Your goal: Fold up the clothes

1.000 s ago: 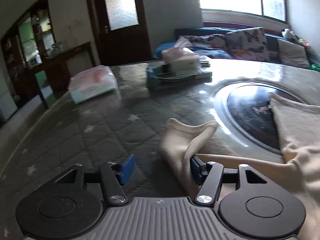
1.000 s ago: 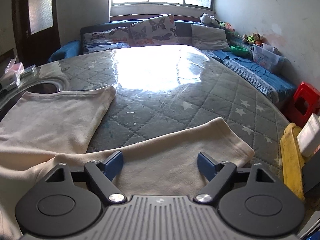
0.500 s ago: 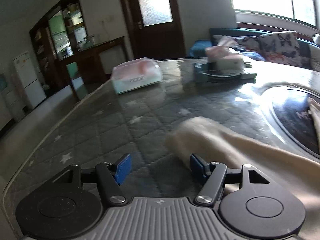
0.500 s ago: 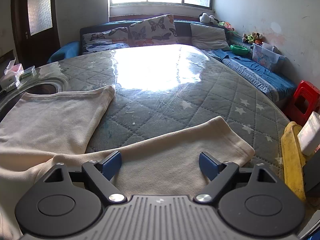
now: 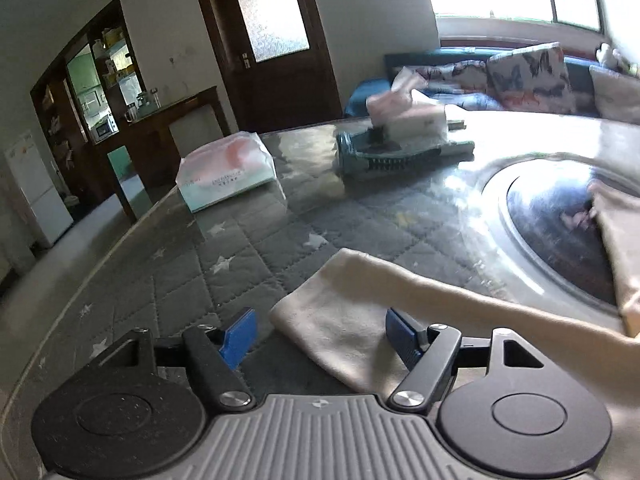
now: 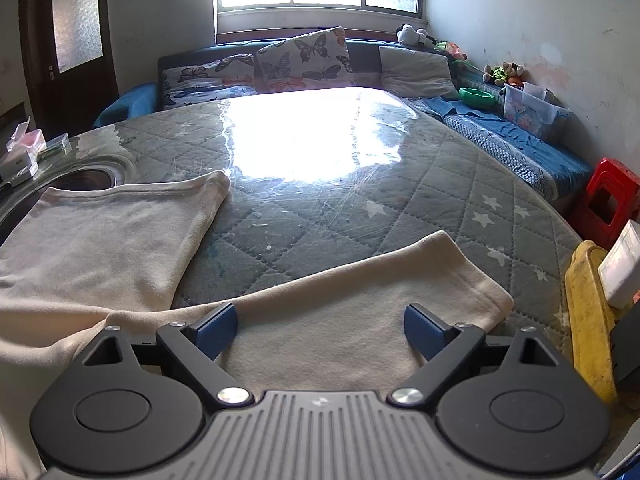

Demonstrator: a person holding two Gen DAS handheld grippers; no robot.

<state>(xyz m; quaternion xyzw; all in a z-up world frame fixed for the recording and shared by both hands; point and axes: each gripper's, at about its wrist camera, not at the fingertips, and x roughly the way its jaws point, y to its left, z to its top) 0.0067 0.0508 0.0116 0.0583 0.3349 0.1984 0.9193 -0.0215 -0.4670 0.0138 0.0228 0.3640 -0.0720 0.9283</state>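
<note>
A cream long-sleeved garment lies spread on the quilted grey table top. In the left wrist view its left sleeve (image 5: 384, 304) lies flat, with the cuff end between the blue pads of my open left gripper (image 5: 322, 338). In the right wrist view the right sleeve (image 6: 360, 300) lies flat under my open right gripper (image 6: 320, 326), cuff at the right. The garment's body (image 6: 100, 236) stretches away to the left, its hem near the round inset.
A round dark inset (image 5: 560, 220) sits in the table middle. A wrapped tissue pack (image 5: 226, 172), a teal tray (image 5: 392, 156) and a tissue box (image 5: 408, 116) stand at the far left. A yellow object (image 6: 588, 308) and red stool (image 6: 608, 200) are beyond the right table edge.
The left sleeve, bunched and raised a second ago, now lies flat between the left gripper's pads, and the left gripper swung left then back. The right gripper barely moved.
</note>
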